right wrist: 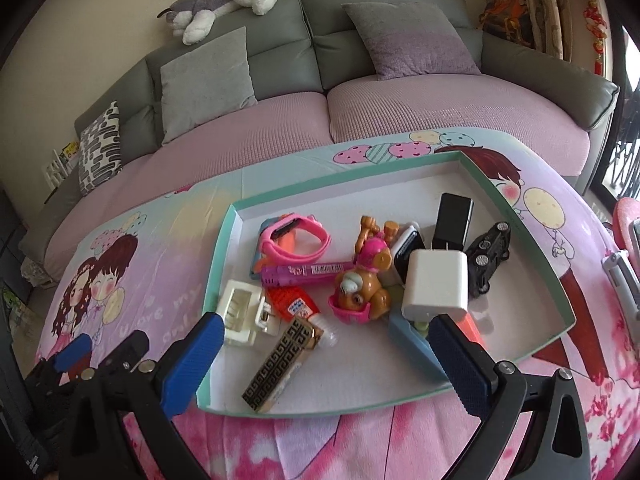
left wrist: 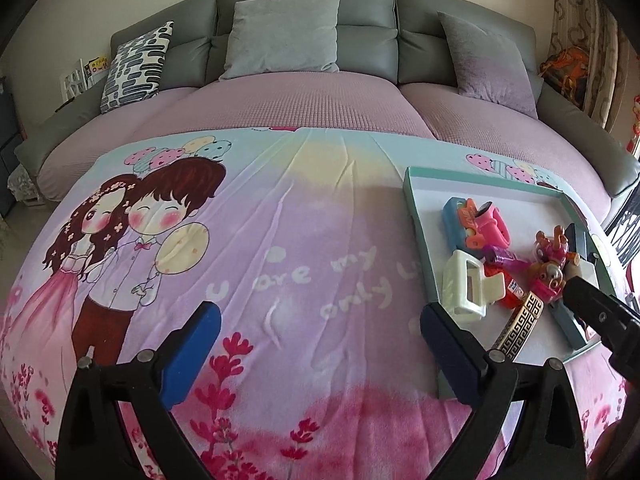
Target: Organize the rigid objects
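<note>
Both jaws spread wide, holding nothing. Teal tray [right wrist: 516, 216] fills mid-frame in my right view, piled with toys. White charger [right wrist: 436, 286] at center looks light, stiff, slick; I'd pinch its flat sides.

Both wrist views face sofa [left wrist: 304, 40]; share tray [right wrist: 224, 256], right closer.

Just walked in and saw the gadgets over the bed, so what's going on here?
A person holds two grippers above a cartoon-print blanket. Both the left gripper and the right gripper are open and hold nothing. A shallow teal-rimmed tray sits on the blanket with a jumble of small things: a white charger, a black toy car, a pink watch, a toy dog. The right gripper hovers at the tray's near edge.
</note>
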A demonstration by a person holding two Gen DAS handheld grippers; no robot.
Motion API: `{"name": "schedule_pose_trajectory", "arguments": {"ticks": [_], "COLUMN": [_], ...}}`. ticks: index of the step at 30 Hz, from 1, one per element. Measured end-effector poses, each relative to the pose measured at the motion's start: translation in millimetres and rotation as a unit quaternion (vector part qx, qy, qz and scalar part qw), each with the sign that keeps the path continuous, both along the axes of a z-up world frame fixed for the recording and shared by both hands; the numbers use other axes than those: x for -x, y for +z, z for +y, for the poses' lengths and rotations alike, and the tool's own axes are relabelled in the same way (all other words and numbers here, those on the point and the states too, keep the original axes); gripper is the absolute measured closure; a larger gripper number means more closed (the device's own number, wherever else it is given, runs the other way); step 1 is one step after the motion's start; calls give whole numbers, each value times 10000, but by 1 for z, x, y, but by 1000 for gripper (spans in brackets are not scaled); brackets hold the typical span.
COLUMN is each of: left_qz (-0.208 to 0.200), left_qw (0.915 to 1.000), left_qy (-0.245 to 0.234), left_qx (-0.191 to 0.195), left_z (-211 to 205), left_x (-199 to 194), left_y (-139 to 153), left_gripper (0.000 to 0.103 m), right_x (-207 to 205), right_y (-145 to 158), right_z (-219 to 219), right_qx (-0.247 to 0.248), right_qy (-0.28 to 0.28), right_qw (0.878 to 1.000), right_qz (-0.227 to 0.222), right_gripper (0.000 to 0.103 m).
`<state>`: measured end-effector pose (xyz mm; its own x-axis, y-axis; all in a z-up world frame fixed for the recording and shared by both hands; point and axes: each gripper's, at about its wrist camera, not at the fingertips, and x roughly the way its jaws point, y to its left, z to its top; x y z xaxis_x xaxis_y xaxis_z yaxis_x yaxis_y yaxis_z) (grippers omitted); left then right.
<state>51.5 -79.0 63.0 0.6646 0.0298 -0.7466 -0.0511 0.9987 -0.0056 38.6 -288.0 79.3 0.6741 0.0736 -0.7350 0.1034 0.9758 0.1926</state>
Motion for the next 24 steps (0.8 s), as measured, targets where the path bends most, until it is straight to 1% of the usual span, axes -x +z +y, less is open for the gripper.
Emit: {"name": "schedule_pose_trajectory", "arguments": {"ticks": [3,7,11,19,24], "left_qz": [-61,-71,0,89,157], "left_qw": [9998,9995,9987,9995,9992], "left_qy": [-20,-2,36,53,27], "left_qx": [-182,-317,-513,-287,-370], "left_z": [-1,2,2,8,8], "left_x": [16,32,45,62,69], "left_y": [1,-1,-7,-12,-15], "left_gripper": [3,3,3,3,3], "right_x": [12,28,44,65,73], "right_y": [-4,-8,-13,-18,-24], "right_z": [4,7,8,10,12], "right_qx": [81,51,159,257,345], "right_qy": [80,134,121,98,98], "right_qw": [9999,9998,9997,9996,9993], "right_qz": [76,130,168,110,123], "right_gripper": [0,0,0,0,0]}}
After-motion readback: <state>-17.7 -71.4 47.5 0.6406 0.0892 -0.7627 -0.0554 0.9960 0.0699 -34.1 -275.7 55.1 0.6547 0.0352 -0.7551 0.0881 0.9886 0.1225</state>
